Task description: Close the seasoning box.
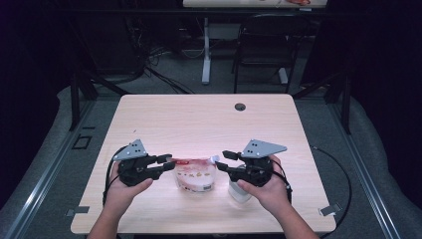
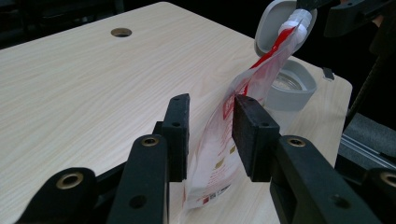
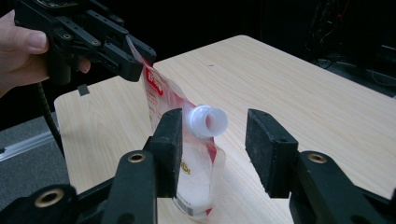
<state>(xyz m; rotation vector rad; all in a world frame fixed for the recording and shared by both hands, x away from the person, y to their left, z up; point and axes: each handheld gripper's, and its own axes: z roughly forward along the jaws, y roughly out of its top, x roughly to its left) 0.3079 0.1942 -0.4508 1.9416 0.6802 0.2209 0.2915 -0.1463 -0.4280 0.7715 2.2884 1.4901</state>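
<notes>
A clear pouch [image 1: 195, 175] with red print and a white spout [image 3: 208, 121] stands tilted on the wooden table [image 1: 199, 119] between my two grippers. My left gripper [image 1: 169, 162] has its jaws on either side of the pouch's [image 2: 219, 154] upper corner, with a gap, so the pads do not pinch it. My right gripper [image 1: 222, 160] stands wide open around the spout, which lies close beside one pad [image 3: 170, 140]. In the left gripper view the spout [image 2: 294, 23] points toward a clear jar with a grey rim [image 2: 292, 86].
The jar [image 1: 238, 191] sits under my right hand near the front edge, and its grey flip lid [image 2: 273, 23] stands up. A cable hole [image 1: 240, 106] marks the table's far side. Beyond the table are a chair [image 1: 263, 45] and loose cables on the floor.
</notes>
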